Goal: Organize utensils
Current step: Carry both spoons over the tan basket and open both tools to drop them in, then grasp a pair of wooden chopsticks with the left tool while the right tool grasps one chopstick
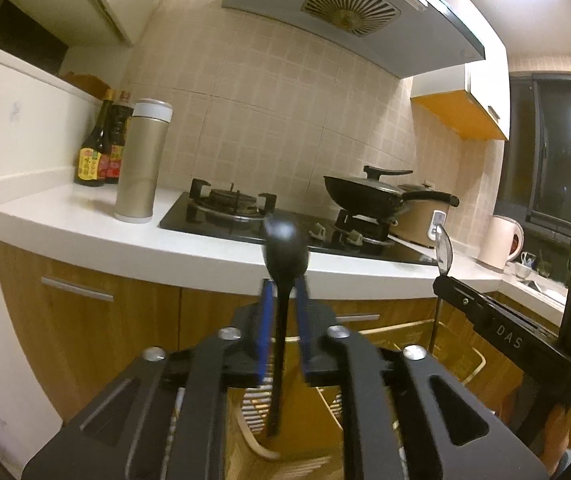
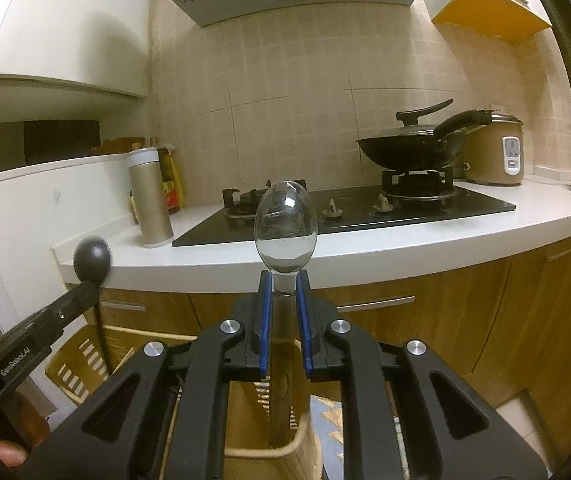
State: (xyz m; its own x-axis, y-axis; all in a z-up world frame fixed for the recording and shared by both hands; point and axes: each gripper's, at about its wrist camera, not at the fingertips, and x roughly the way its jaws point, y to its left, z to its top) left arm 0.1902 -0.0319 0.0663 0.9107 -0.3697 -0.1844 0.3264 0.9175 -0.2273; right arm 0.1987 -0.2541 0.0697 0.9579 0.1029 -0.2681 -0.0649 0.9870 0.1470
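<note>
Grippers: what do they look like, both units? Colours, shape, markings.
Both alike: the left gripper and right gripper are matte black linkage frames with slotted cut-outs, silver pivot bolts and blue pads on the fingers. White lettering runs along the side rails: "GenRobot.AI" on the left, "DAS" on the right. No cables visible.

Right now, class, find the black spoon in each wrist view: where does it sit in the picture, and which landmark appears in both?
Left wrist view: the black spoon stands upright at centre, between the left gripper fingers, handle reaching down into the wooden holder.
Right wrist view: its round bowl shows at the left edge.
Shared landmark: the gold canister on the white counter.
</note>
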